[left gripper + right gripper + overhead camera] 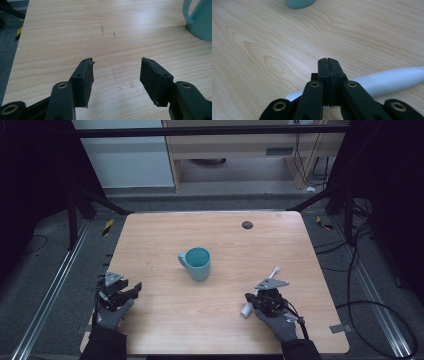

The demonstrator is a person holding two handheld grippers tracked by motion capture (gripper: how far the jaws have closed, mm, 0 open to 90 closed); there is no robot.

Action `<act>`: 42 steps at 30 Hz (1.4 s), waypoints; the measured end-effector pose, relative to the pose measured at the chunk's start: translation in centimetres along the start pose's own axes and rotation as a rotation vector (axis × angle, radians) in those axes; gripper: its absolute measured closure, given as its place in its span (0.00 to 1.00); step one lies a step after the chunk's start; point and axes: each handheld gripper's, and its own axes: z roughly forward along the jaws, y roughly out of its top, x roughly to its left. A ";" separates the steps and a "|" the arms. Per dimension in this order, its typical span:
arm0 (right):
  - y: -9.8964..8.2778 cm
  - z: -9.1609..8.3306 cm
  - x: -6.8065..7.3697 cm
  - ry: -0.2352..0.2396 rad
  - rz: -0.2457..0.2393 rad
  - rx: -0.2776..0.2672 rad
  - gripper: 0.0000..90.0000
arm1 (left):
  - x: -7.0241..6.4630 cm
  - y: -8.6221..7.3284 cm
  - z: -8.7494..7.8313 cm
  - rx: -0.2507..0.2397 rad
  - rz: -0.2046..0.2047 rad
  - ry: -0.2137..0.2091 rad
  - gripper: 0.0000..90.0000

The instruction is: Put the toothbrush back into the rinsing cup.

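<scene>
A teal mug stands upright near the middle of the wooden table, handle to the left. A white toothbrush-like stick lies at the front right. My right gripper sits low over its thick end; in the right gripper view the pads of the right gripper meet with nothing between them, and the white stick passes underneath the jaws. The mug's base shows far ahead. My left gripper rests at the front left, and in its own view the left gripper stands open over bare wood, the mug at the upper right.
A small black round plug sits in the tabletop at the back right. Dark frame posts and cables surround the table, and a yellow-black striped marker lies on the floor beyond its left edge.
</scene>
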 end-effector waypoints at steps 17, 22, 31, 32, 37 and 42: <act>-0.4 0.4 0.1 0.015 -0.010 0.039 0.97 | 0.0 0.0 0.0 -0.002 -0.001 0.000 0.48; -0.6 0.2 -0.1 0.014 -0.009 0.042 0.97 | 0.0 0.0 0.0 -0.002 0.000 0.000 0.48; -0.9 -0.1 -0.3 0.005 -0.003 0.055 0.97 | 0.0 -0.1 -0.1 -0.003 -0.001 -0.001 0.48; -0.9 -0.1 -0.3 0.005 -0.003 0.055 0.97 | 0.0 -0.1 -0.1 -0.003 -0.001 -0.002 0.48; -1.0 -0.4 -0.5 0.006 0.002 0.056 0.97 | 0.0 -0.1 -0.1 -0.002 -0.001 -0.001 0.48; -1.2 -0.6 -0.6 -0.001 0.013 0.059 0.97 | 0.0 -0.1 -0.1 -0.003 -0.002 -0.001 0.48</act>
